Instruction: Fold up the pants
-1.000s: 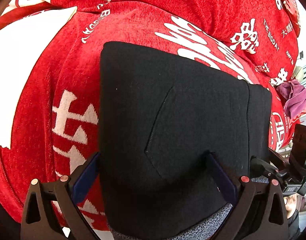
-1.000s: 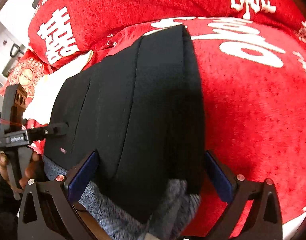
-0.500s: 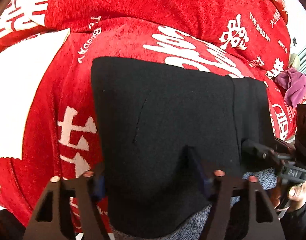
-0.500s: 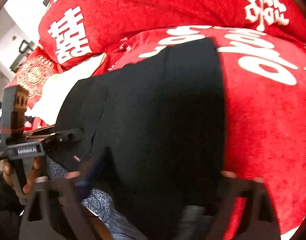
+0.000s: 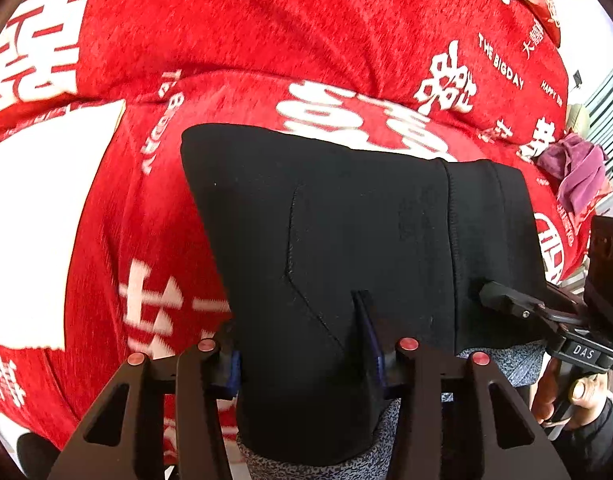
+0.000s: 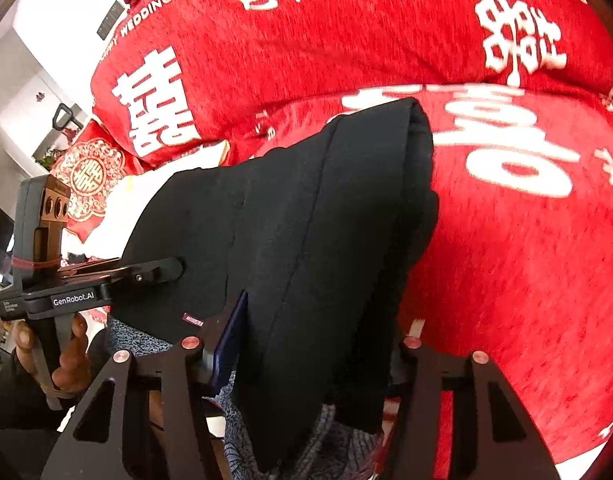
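Observation:
The black pants (image 5: 346, 232) lie folded on the red blanket (image 5: 266, 40), with a grey speckled lining showing at the near edge (image 5: 318, 468). My left gripper (image 5: 302, 344) is shut on the near edge of the pants; it also shows in the right wrist view (image 6: 162, 272). My right gripper (image 6: 318, 344) is shut on the thick folded stack of the pants (image 6: 306, 220) at their other near corner, and it shows in the left wrist view (image 5: 506, 300). The far fold of the pants lifts off the blanket.
The red blanket (image 6: 526, 260) with white characters covers the whole surface and rises behind. A white patch (image 5: 30, 220) lies at the left. A purple cloth (image 5: 578, 176) sits at the far right. A red patterned cushion (image 6: 86, 180) lies at the left.
Both grippers have closed from wide open onto the near edge of the pants. The pants have bunched and lifted slightly at the grip.

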